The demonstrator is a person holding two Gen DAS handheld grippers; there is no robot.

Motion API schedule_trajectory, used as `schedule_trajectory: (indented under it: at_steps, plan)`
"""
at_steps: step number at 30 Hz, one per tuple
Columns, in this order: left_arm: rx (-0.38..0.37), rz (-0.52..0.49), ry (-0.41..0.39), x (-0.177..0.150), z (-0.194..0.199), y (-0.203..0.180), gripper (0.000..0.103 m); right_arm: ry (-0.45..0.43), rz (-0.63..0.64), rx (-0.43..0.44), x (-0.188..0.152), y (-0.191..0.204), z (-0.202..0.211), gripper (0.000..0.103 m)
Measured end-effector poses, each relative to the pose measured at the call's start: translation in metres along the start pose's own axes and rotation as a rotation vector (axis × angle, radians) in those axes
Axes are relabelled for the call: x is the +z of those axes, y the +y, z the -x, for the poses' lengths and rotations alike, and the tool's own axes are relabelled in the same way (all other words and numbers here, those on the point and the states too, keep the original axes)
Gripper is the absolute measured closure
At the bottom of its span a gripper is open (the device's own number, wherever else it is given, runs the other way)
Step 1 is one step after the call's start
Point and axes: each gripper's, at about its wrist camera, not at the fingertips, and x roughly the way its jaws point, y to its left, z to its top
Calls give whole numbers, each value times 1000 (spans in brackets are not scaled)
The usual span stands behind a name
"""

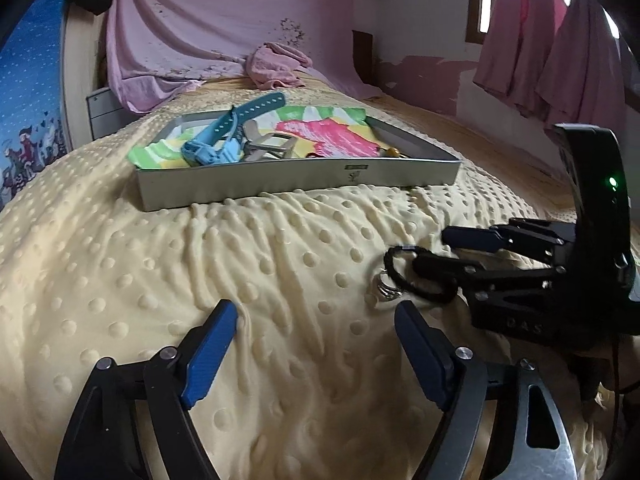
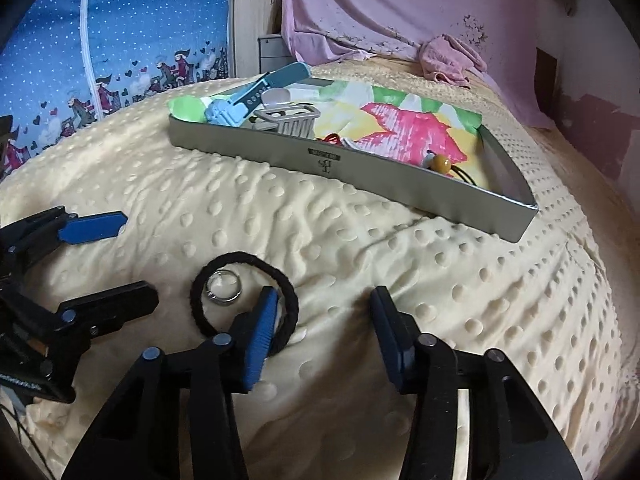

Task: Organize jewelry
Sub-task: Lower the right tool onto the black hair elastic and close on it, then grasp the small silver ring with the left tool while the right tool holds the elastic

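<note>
A black hair tie (image 2: 245, 296) lies on the yellow dotted blanket with a silver ring (image 2: 222, 286) inside its loop. My right gripper (image 2: 324, 304) is open, its left finger resting on the tie's right side. In the left wrist view the right gripper (image 1: 432, 250) reaches in from the right over the hair tie (image 1: 416, 278) and ring (image 1: 386, 286). My left gripper (image 1: 316, 316) is open and empty just left of them. The silver tray (image 1: 296, 180) behind holds blue watch bands (image 1: 224, 136), a metal band (image 2: 292, 118) and a bead cord (image 2: 442, 164) on a colourful cloth.
A pink crumpled cloth (image 1: 276, 66) lies at the bed's head under a pink sheet on the wall. A blue patterned curtain (image 2: 120, 40) hangs at the left. Pink garments (image 1: 560, 52) hang at the right.
</note>
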Motion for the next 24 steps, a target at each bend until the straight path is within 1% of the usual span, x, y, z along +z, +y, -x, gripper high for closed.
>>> schedule_trajectory:
  at_steps: [3, 5, 9, 10, 12, 14, 16, 17, 21, 24]
  plan:
    - [-34, -35, 16, 2, -4, -7, 27, -5, -12, -9, 1, -4, 1, 67]
    - [-59, -55, 30, 4, -7, -12, 33, -9, -20, -11, 1, -7, 2, 68]
    - [-80, -81, 40, 9, -13, -18, 37, -13, -31, -16, 1, -11, 0, 69]
    - [-86, -84, 38, 12, -14, -19, 40, -14, -32, -15, 1, -11, 0, 69]
    - [-91, -94, 37, 17, -19, -22, 43, -17, -38, -15, 1, -13, -1, 70]
    - [-99, -109, 44, 19, -23, -25, 48, -19, -47, -17, 1, -16, -1, 72]
    - [-100, -129, 53, 19, -27, -29, 49, -21, -59, -11, 1, -19, -3, 74]
    - [-101, -137, 55, 19, -28, -30, 52, -22, -68, -2, 2, -22, -3, 74]
    - [-103, -139, 63, 20, -30, -30, 56, -22, -71, 3, 2, -24, -7, 75]
    - [-94, -143, 72, 21, -33, -31, 62, -22, -72, 3, 2, -25, -9, 75]
